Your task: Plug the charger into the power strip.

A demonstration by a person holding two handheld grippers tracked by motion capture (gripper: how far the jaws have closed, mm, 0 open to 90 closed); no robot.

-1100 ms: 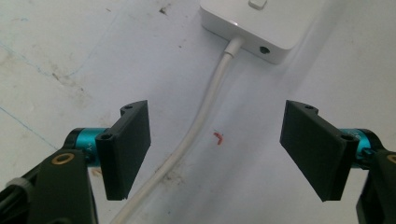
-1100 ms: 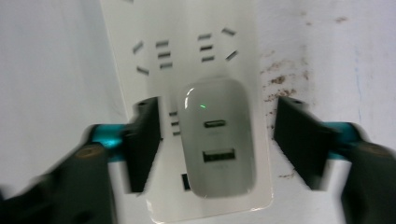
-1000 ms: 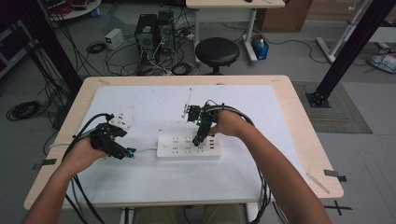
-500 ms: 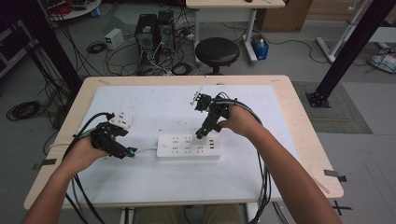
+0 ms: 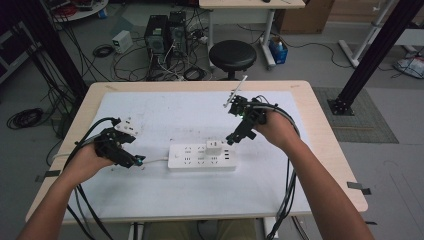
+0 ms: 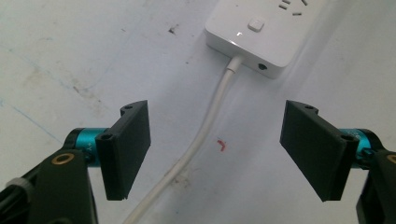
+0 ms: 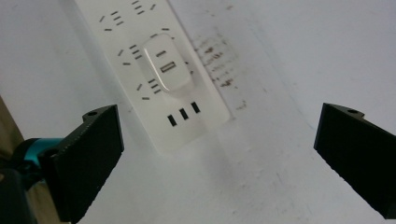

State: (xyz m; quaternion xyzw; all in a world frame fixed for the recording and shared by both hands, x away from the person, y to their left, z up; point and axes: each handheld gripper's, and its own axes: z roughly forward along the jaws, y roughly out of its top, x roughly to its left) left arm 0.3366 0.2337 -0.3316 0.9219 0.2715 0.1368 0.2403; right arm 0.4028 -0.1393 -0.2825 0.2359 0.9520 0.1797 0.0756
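The right tool (image 5: 231, 138) has lifted up and away from the white power strip (image 5: 201, 156) since a moment ago, and now hangs just beside its right end, jaws spread wide and empty. A white charger (image 5: 215, 147) sits plugged into the strip, mid-table (image 5: 165, 110). The left tool (image 5: 134, 160) hasn't budged; it rests at the strip's left end, jaws open either side of the white cord (image 6: 205, 133)

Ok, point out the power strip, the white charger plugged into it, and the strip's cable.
power strip (image 5: 186, 159), high view, on its top face left of the charger.
white charger (image 7: 166, 70), right gripper view, on its top face by the USB port.
cable (image 6: 205, 133), left gripper view, midway along its length.
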